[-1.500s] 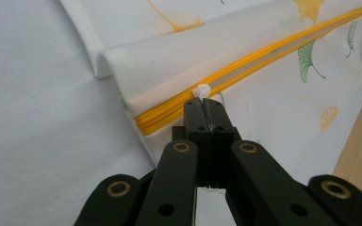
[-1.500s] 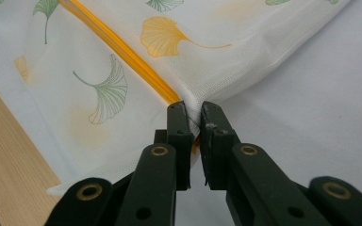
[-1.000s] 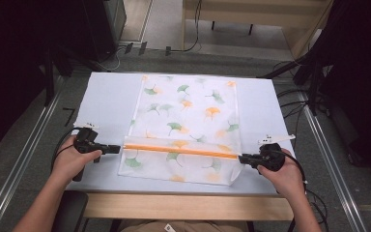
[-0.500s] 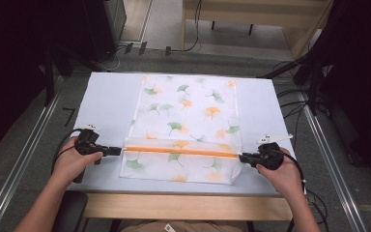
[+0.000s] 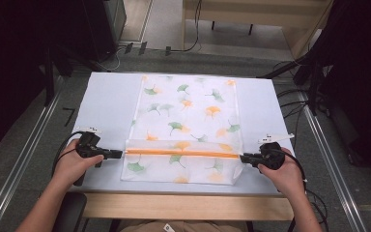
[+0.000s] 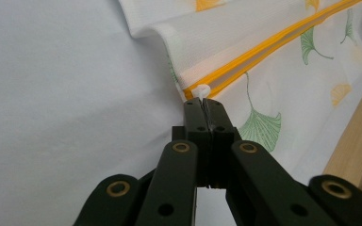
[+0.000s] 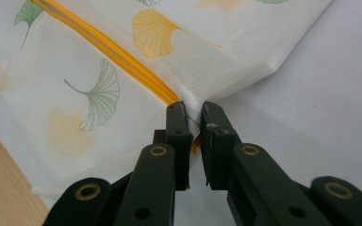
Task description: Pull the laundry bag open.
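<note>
two grippers had the mesh bag (image 5: 186, 125) between them on the white table (image 5: 104, 104). my left gripper (image 6: 202, 104) was clamped tight on the white zipper pull at the bag's left edge, jaws pressed together. my right gripper (image 7: 194, 117) sat at the opposite edge with a narrow gap between its jaws, mesh and the zipper's end bunched in that gap; i judged it was pinching the fabric, though not fully closed.

the orange zipper (image 5: 181, 152) ran straight across the table from one gripper to the other, so its long axis lay on the line between my hands, each gripper touching its own end. any pull, i reckoned, would have to go along that line.

the bag lay flat, its far end reaching toward the table's back edge. it was translucent white mesh printed with green and orange ginkgo leaves, folded over along the zipper near the front edge.
</note>
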`<action>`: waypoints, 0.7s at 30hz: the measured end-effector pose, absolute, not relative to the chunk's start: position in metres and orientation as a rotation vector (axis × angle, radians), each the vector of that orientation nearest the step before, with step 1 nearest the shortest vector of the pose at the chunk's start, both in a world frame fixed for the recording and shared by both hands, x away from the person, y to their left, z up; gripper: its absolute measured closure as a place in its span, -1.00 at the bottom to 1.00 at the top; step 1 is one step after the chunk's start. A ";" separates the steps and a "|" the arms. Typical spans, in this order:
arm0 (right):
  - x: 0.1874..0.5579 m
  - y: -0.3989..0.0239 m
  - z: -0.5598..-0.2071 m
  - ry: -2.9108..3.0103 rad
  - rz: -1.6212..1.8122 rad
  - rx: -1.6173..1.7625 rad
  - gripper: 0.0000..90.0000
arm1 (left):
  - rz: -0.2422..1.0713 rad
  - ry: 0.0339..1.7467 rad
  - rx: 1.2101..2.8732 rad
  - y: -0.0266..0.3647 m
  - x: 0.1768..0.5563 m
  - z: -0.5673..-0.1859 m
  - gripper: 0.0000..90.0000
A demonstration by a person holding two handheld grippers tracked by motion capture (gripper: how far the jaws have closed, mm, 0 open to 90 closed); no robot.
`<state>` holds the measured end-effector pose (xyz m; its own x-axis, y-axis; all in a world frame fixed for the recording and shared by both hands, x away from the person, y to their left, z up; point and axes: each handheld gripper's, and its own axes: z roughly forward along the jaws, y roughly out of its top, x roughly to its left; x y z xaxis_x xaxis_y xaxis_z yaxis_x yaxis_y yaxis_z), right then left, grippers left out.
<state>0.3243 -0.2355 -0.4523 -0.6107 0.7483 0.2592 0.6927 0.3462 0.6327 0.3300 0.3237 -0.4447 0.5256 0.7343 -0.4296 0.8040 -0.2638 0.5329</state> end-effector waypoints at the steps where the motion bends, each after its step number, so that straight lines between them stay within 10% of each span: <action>1: 0.324 -0.235 -0.452 2.516 1.121 1.346 0.86 | -0.120 1.244 2.040 0.324 0.330 -0.445 1.00; 21: 0.321 -0.233 -0.451 2.476 1.207 1.350 0.41 | -0.067 1.230 1.996 0.325 0.329 -0.441 0.76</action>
